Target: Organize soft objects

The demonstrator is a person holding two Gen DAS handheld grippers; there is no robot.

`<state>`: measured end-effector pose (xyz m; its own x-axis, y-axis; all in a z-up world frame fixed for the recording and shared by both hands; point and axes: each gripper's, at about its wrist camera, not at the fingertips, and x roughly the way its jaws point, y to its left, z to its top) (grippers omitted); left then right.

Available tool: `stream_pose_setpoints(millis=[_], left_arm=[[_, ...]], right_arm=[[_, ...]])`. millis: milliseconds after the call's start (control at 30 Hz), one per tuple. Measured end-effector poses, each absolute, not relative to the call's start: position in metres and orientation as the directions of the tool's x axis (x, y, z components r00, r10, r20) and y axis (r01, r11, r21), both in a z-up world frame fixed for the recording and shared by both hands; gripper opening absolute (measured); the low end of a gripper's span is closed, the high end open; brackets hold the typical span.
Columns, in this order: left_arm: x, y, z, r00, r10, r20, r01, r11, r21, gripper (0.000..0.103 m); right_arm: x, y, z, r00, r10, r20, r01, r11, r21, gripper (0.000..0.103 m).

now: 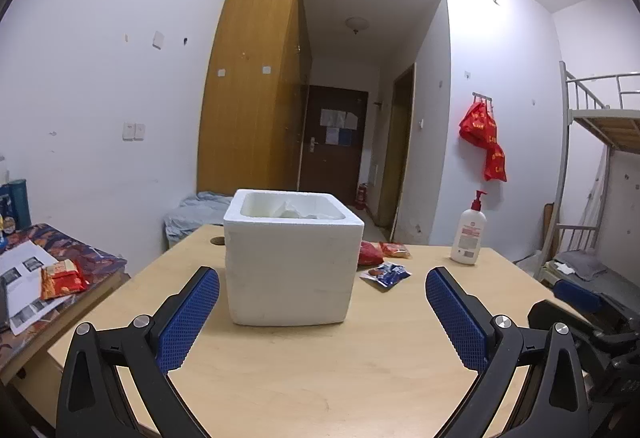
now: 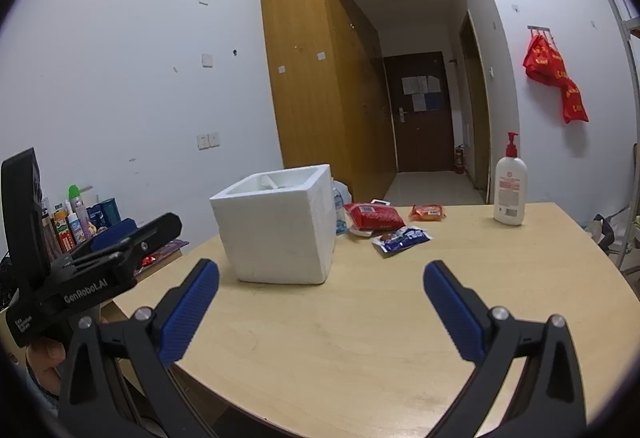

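Both wide open and empty, left tool (image 1: pixel 322 284) facing foam box (image 1: pixel 292 258) mid-bench (image 1: pixel 360 358), right tool (image 2: pixel 321 278) short of snack packets (image 2: pixel 402 239) beside it; risks: light box shoved aside, slippery wrappers skidding away.

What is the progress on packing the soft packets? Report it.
Barely started. The foam box holds only something white. Both tools, left and right, are open and hold nothing. Left: the red packet, orange packet and blue packet lie on the table.
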<state>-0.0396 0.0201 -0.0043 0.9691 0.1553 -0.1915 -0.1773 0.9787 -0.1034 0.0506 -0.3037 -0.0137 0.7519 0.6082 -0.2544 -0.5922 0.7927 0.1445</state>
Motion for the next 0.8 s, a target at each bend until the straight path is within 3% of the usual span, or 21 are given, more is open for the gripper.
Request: stream_pose_setpoints(millis=[800], left_arm=[[-0.0411,0.0146,0.001,0.971,0.15,-0.186,-0.166,0.983,-0.076,0.103]], right_arm=[[0.0475,-0.3049,-0.0056,0.764,0.594,-0.252,-0.579,0.804,0.139,0.103]])
